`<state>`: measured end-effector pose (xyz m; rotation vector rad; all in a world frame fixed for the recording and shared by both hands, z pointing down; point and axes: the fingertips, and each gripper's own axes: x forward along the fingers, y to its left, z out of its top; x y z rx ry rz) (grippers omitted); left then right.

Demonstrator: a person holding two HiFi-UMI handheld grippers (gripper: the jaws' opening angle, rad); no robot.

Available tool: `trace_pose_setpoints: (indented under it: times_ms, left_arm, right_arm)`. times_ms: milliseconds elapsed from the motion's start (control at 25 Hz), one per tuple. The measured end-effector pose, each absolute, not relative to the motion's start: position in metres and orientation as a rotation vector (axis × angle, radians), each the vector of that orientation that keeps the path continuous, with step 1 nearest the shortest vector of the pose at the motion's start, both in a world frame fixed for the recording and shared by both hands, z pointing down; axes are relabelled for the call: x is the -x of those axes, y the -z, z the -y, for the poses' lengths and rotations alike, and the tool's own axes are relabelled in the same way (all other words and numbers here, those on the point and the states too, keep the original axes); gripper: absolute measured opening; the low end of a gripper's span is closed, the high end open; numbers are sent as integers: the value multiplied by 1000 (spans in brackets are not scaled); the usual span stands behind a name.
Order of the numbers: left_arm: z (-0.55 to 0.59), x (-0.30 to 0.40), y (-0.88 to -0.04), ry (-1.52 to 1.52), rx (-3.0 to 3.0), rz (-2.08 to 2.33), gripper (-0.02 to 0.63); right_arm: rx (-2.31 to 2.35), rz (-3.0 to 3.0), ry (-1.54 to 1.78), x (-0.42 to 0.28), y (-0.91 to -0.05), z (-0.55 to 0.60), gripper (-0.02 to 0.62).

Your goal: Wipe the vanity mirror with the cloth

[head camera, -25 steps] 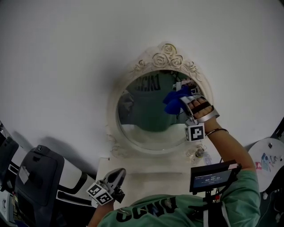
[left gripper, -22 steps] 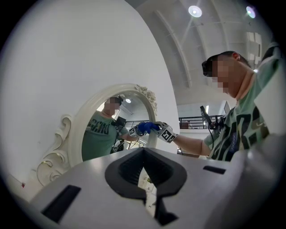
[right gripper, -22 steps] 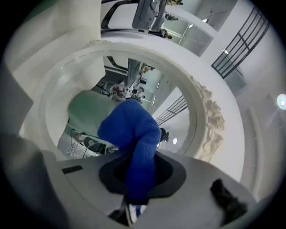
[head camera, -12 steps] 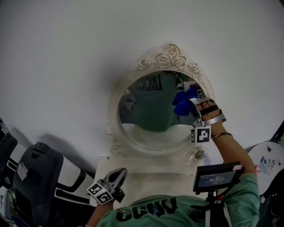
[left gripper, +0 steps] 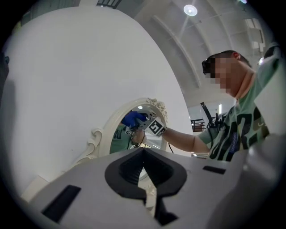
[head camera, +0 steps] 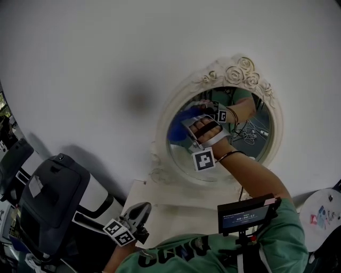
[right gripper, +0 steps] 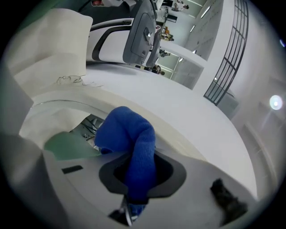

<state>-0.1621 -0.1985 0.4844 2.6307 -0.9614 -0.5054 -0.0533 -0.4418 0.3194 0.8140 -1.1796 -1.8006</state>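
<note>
Against a white wall [head camera: 96, 58], the oval cream-framed vanity mirror [head camera: 256, 146] is met at its left side by a blue terry cloth [right gripper: 134, 143] clamped in the right gripper [head camera: 196, 125], so wiping is judged under way, while the left gripper [head camera: 139, 210] is held closed and empty.

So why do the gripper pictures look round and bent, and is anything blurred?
Left gripper view: wide lens, black corners, bulging white wall, glaring ceiling lamp. Right gripper view: same bending; the blue fuzzy cloth looks soft up close. Head view: dim, a shadow on the wall beside the ornate white oval mirror.

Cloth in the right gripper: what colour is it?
Solid blue. The thick blue fabric cloth shows best in the right gripper view.
</note>
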Motion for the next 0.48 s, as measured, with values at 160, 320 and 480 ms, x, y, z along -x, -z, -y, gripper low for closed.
trace_pose_setpoints:
  times_ms: [160, 320, 480]
  left_arm:
    - [195, 179, -489, 514, -2604, 1014, 0]
    - [199, 176, -490, 506, -2603, 999, 0]
    - [207, 156, -485, 495, -2633, 930, 0]
  right_arm:
    - [-787, 1182, 1813, 77, -323, 450, 49]
    - [-784, 1181, 1822, 70, -322, 449, 49]
    - [-815, 1185, 1762, 25, -323, 441, 49]
